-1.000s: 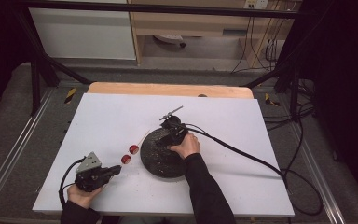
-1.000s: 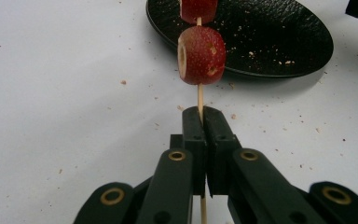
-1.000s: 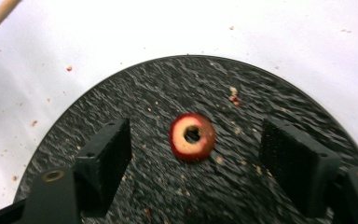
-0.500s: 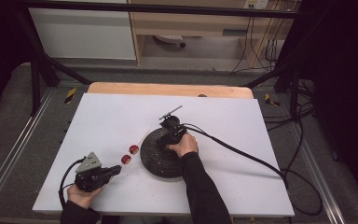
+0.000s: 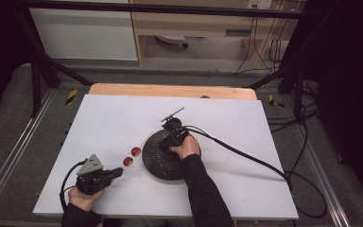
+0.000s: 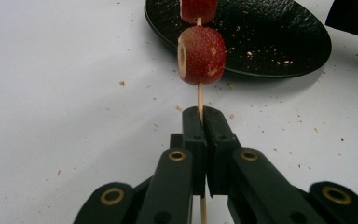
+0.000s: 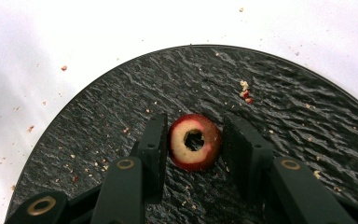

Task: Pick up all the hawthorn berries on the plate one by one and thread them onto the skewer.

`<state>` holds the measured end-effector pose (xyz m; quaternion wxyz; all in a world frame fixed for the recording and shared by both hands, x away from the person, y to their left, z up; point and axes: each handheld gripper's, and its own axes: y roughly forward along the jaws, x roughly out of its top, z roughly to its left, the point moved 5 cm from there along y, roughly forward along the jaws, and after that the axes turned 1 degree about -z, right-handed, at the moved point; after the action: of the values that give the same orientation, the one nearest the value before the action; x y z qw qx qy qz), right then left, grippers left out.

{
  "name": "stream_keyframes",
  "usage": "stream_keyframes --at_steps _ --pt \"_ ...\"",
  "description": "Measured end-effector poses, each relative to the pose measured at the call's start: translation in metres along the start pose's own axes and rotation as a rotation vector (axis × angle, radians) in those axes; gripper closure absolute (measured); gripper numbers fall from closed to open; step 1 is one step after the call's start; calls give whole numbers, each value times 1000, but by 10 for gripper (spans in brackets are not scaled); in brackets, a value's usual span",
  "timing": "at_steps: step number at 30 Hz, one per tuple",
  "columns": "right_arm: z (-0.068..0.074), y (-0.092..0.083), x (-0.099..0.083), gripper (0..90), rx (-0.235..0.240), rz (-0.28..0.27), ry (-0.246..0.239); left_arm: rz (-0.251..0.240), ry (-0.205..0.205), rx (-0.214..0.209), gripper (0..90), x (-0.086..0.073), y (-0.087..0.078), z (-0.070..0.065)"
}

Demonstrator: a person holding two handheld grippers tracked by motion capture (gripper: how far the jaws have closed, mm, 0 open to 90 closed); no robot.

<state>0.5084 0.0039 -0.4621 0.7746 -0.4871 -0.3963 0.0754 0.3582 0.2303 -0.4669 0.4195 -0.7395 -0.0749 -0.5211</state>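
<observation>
The right gripper (image 7: 193,140) has just been closing on a cored red fruit piece (image 7: 195,142) lying on the black plate (image 5: 156,165), jaws flanking it, hole facing up. To its left, the left gripper (image 6: 201,116) pinches a skewer (image 6: 199,95) carrying two fruit pieces (image 6: 201,55). The skewer's long axis points toward the plate.

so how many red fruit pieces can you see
3: two threaded on the skewer in the left gripper, near one and far one; a cored piece on the black plate between the right gripper jaws.
</observation>
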Motion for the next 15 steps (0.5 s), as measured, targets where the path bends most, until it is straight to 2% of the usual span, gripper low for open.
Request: stream_keyframes --at_steps 4,5,15 --pt "-1 -1 1 620 -5 -9 -2 -1 1 1 879 0 0 0" --pt "1 -3 2 620 -2 -19 10 -1 1 1 879 0 0 0" --pt "6 -24 3 622 -6 -56 13 0 5 1 879 0 0 -1"
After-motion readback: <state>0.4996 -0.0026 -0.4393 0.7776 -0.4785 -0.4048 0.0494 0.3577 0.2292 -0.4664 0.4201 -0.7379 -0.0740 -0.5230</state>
